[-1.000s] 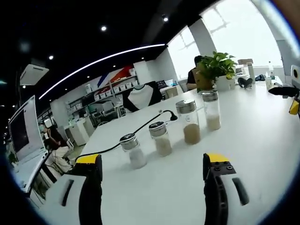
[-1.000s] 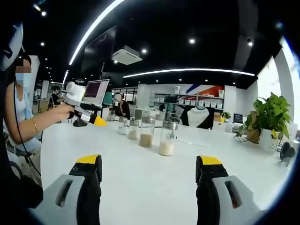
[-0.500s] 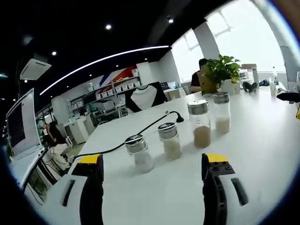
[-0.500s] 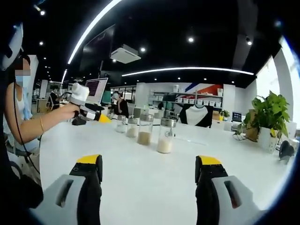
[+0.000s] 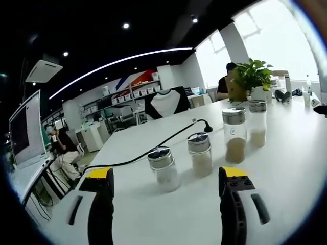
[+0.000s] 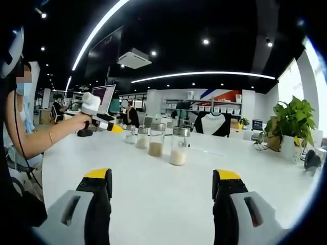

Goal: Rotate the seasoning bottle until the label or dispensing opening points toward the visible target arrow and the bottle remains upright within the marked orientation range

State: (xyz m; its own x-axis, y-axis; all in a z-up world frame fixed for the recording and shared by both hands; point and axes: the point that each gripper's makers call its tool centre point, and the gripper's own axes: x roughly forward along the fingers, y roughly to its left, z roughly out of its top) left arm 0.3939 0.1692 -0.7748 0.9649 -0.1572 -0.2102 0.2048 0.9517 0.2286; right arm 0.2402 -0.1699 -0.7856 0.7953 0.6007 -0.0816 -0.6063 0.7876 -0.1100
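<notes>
Left gripper view, from left to right: a monitor (image 5: 25,130) stands at the left edge of the white table (image 5: 286,168). The left gripper (image 5: 166,178) rises from the bottom with its yellow-tipped jaws spread wide and nothing between them. Four seasoning bottles stand upright in a row running away to the right, just ahead of the jaws. The nearest bottle (image 5: 164,168), with a pale filling, lies between the two jaw tips but beyond them, apart from both. Next come the second bottle (image 5: 200,154), the taller third bottle (image 5: 235,135) holding a brown powder, and the fourth bottle (image 5: 257,122). A black cable (image 5: 153,148) runs across the table behind the row. A potted plant (image 5: 253,79) stands farther back on the right.

Right gripper view, from left to right: a person's hand (image 6: 76,122) holds the left gripper (image 6: 116,128) just beside the far end of the row; whether its tips touch a bottle is hard to tell at this size. The bottles stand in line, the white-filled bottle (image 6: 179,145) closest to the camera. The right gripper (image 6: 161,181) rises from the bottom, jaws set wide apart and empty, with the row well ahead of it, slightly left of centre. The potted plant (image 6: 291,127) stands at the right
</notes>
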